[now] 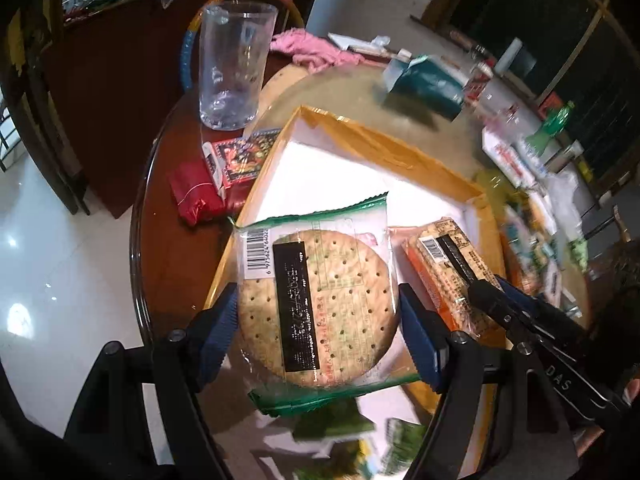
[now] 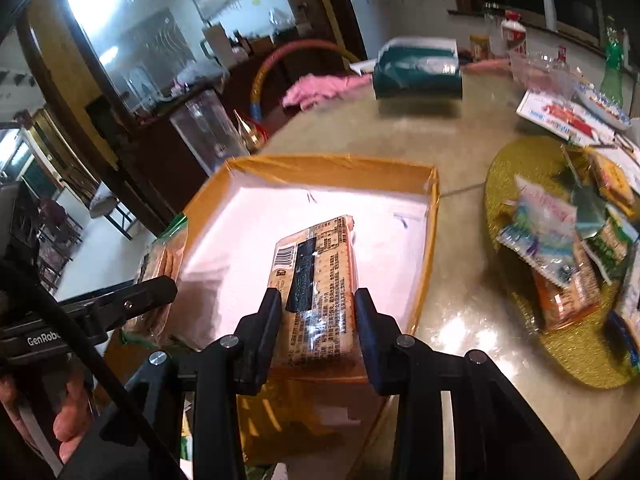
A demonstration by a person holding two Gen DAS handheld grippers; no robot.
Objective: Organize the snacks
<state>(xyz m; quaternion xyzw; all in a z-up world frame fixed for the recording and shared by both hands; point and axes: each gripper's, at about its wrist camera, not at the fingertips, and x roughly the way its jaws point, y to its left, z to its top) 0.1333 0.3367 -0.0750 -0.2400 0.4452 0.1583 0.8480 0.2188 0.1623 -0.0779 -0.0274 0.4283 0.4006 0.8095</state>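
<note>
Readable writing is scarce. The right claw's body shows "DAS" in the left wrist view; the left claw's body shows "GenRobo", cut off, in the right wrist view. Both packets carry a barcode and a black label with pale print too small to read.

The left claw (image 1: 318, 326) stands wide, its blue pads pressed on either side of the round cracker packet (image 1: 320, 300): clear wrap, green crimped ends, one large pale biscuit dotted with holes. The packet is between the fingers, over the near edge of the yellow box (image 1: 384, 144).

The right claw (image 2: 318, 328) stands narrow, clamped on the rectangular cracker packet (image 2: 320, 280): orange wrap, tan square crackers, dense printed text. The packet juts forward from the fingers above the box's white floor.

Ahead and left of the left claw, a clear tumbler (image 1: 236, 68) stands on the counter (image 1: 172, 160). To the right of the right claw, a gold mat (image 2: 528, 168) bears mixed snack packets (image 2: 560, 240).
</note>
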